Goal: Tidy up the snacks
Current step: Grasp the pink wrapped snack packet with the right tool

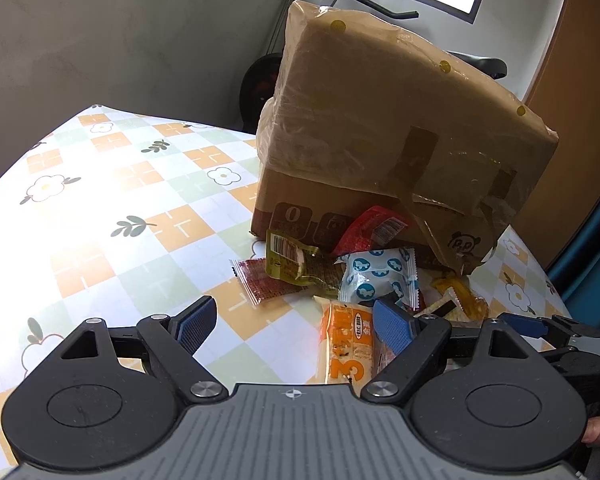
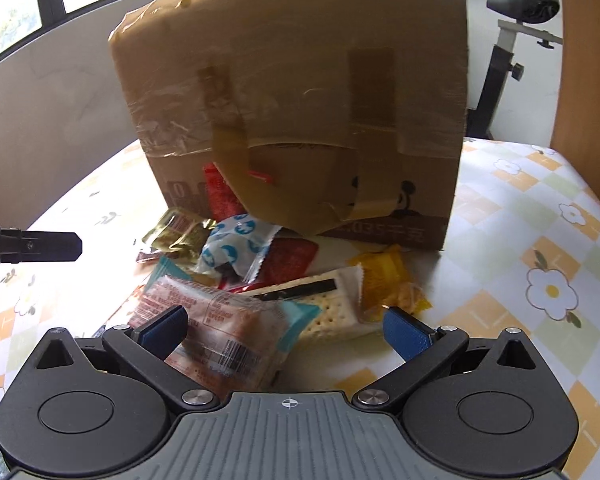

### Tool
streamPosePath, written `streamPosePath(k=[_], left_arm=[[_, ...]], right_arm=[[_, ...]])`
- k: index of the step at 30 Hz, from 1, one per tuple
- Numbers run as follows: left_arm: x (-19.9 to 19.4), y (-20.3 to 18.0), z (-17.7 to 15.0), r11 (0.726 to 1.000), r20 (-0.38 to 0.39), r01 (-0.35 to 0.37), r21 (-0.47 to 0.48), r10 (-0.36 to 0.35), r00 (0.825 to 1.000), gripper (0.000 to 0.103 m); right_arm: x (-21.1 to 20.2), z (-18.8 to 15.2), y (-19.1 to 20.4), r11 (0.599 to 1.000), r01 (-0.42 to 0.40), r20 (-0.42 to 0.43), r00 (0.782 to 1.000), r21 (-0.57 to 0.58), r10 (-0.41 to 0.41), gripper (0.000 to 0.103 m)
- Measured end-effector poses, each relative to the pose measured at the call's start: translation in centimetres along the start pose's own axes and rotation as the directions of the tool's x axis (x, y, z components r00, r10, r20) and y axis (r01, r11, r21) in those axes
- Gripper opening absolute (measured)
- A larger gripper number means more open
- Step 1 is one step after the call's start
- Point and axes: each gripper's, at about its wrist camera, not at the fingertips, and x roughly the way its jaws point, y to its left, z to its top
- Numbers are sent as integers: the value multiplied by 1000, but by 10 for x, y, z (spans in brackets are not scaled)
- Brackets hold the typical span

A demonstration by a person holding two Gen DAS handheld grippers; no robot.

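Snack packets (image 2: 260, 280) lay in a loose heap on the table (image 1: 100, 208), spilling out at the foot of a taped cardboard box (image 1: 380, 128) that stood toward the far edge. Among them were a blue-and-white wrapper (image 2: 236, 248), an olive-green packet (image 1: 296, 260), a yellow one (image 2: 384, 276), a cracker pack (image 2: 332, 308), an orange packet (image 1: 346, 344) and a clear pinkish pack with a barcode (image 2: 220, 332). Left of the heap, in the left wrist view, the flowered tablecloth ran bare and wide to the table's far edge by the wall. Right of the heap, in the right wrist view, more bare cloth reached the table's edge.

The left claw (image 1: 296, 328) was spread wide with nothing pinched; its right pad (image 1: 392, 326) sat over the edge of the orange packet, though contact could not be told. The right claw (image 2: 286, 328) was also spread wide, holding nothing; the pinkish pack lay between its fingers, with the left pad (image 2: 166, 330) over or against it. The left claw's fingertip (image 2: 56, 246) showed at the left edge of the right wrist view, clear of the heap.
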Motion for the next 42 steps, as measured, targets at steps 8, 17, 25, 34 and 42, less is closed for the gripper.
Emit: streamPosePath(k=[8, 17, 25, 34, 42], left_arm=[[2, -1, -1, 1000, -9, 5, -10, -5, 1000, 86], [-2, 2, -5, 999, -13, 15, -31, -16, 1000, 86], [-2, 3, -6, 999, -16, 13, -40, -14, 1000, 86], [-2, 3, -7, 999, -16, 4, -49, -4, 1000, 86], [2, -1, -6, 1000, -25, 10, -30, -11, 1000, 86]], right_arm=[[-5, 6, 20, 980, -19, 0, 1000, -200, 19, 102], [1, 1, 60, 797, -171, -121, 985, -580, 124, 102], [17, 0, 65, 746, -233, -172, 972, -623, 160, 102], [6, 13, 27, 891, -292, -152, 955, -347, 253, 55], [-8, 21, -32, 986, -168, -24, 986, -15, 168, 38]])
